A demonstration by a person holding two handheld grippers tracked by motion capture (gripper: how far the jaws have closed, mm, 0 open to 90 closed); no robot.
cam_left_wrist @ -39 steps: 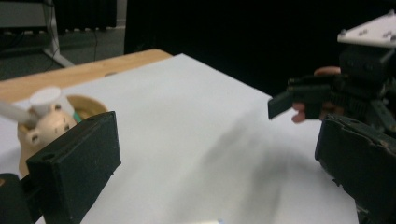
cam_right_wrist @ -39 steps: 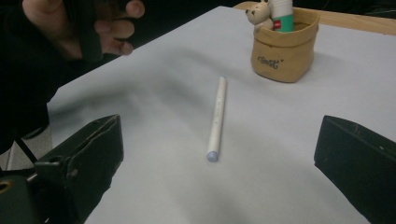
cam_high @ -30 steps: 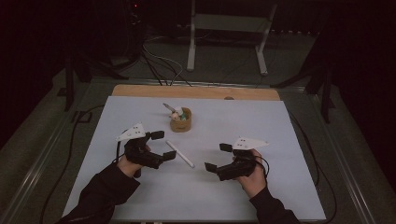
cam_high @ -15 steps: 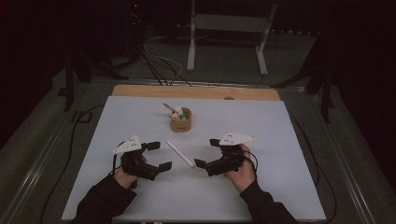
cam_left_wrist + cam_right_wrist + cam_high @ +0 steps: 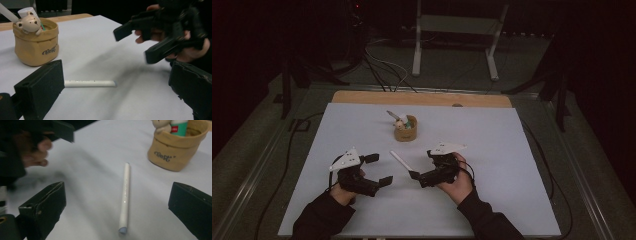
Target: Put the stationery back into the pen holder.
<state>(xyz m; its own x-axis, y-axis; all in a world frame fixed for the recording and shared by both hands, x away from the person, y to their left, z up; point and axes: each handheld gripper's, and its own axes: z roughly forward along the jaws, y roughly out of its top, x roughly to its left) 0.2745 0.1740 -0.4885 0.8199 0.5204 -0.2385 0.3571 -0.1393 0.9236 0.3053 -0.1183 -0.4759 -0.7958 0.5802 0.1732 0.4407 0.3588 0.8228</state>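
A white pen [image 5: 401,161] [image 5: 90,83] [image 5: 125,196] lies flat on the white table sheet [image 5: 512,145] between my two grippers. Behind it stands a tan pouch-shaped holder [image 5: 405,128] [image 5: 36,45] [image 5: 178,147] with a small bear figure and several items in it. My left gripper [image 5: 376,171] [image 5: 117,90] is open, left of the pen, jaws pointing right. My right gripper [image 5: 421,167] [image 5: 117,207] is open too, jaws spread wide with the pen lying on the sheet between and beyond them, its lower end just past the jaw tips. Nothing is held.
A wooden strip [image 5: 422,98] runs along the table's far edge. Cables [image 5: 384,67] and a white stand [image 5: 457,30] lie on the dark floor beyond. The sheet is bare to the right of the holder and along the near edge.
Both grippers have drawn nearer the table's front edge and inward toward the pen. The right one has closed in on the pen's lower end. The pen and holder have not moved.
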